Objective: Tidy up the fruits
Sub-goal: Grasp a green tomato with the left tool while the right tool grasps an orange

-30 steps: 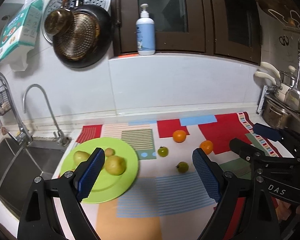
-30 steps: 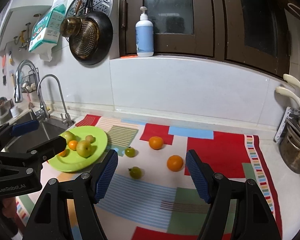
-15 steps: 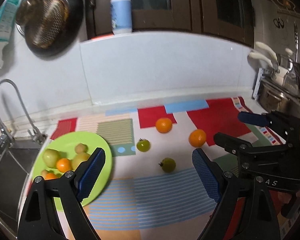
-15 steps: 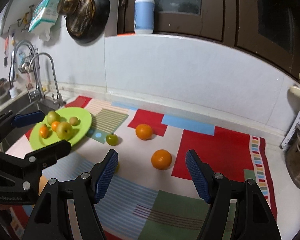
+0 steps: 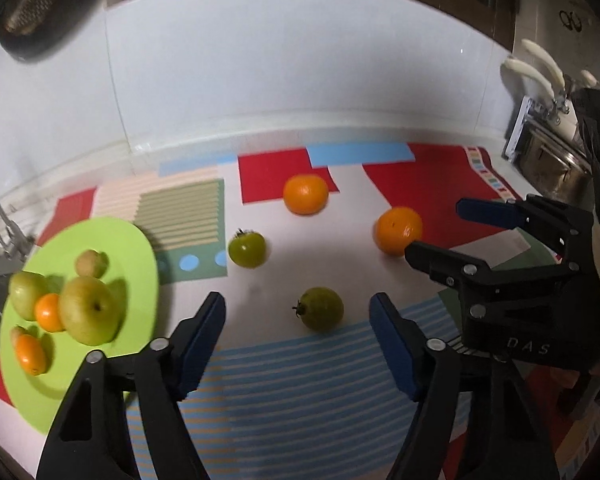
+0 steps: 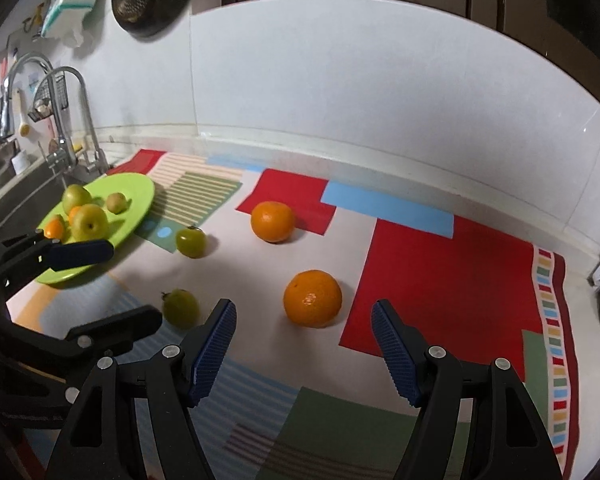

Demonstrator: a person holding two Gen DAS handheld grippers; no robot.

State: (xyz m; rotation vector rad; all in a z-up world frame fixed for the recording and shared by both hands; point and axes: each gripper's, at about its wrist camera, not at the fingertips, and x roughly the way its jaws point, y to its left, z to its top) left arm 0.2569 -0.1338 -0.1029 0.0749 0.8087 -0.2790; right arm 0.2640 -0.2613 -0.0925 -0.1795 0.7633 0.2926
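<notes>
- Nearest: left gripper jaws apart and closing, nothing gripped; a green tomato sits on the patchwork mat just ahead, in line with the gap.
- Right gripper jaws apart, empty; an orange lies just beyond the tips.
- Farther: second green tomato, second orange.
- Left of the jaws: green plate holding pears and small oranges.

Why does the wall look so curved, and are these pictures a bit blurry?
Left wrist view: the fisheye lens bows the white wall and darkens the corners; the green plate and striped mat are smeared by motion. Right wrist view: same bowing; the near orange is fairly sharp, with a soft shadow.
</notes>
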